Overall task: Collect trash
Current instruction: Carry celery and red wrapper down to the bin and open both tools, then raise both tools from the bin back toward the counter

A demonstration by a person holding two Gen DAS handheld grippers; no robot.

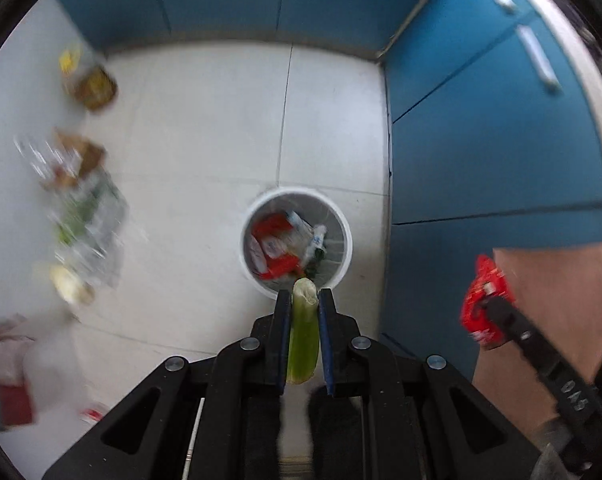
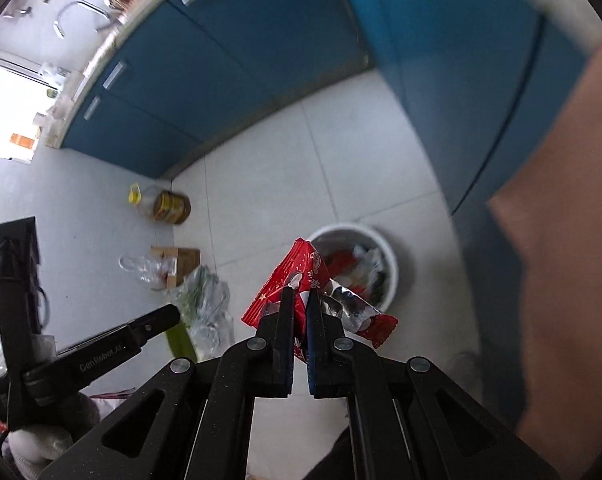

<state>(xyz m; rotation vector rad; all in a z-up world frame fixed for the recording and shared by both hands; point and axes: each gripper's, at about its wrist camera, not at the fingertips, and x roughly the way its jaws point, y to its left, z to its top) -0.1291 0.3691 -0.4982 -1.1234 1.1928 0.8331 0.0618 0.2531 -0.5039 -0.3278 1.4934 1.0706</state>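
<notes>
Pale floor tiles (image 1: 205, 128) ran up to blue cabinet doors (image 1: 481, 152) on two sides, and the white bin (image 1: 343, 236) stood on the tiles close to the cabinet corner, already part-filled with red and white wrappers. Your left gripper (image 1: 305, 300) pointed steeply down and was clamped on a green vegetable stalk (image 1: 303, 340), the stalk running straight along the gap between the blue-lined fingers, its cut pale end poking out past the tips at 12 o'clock and lying over the near rim of the bin as that camera saw it. Your right gripper (image 2: 299, 298) was closed on a red snack wrapper (image 2: 297, 276), which fanned out above the tips toward 11 o'clock while its silvery inside and a red tail spilled toward 3 o'clock; in that view the bin (image 2: 391, 256) sat at about 1 o'clock from the tips, just beyond the wrapper. More litter lay on the tiles off at 9 to 10 o'clock from the left tool: an oil bottle (image 2: 163, 204), a cardboard box (image 2: 181, 260), and crumpled clear plastic (image 2: 211, 304) with greens in it, much of it blurred in the left view. Your bare forearm (image 1: 561, 320) filled the 3 o'clock edge.
</notes>
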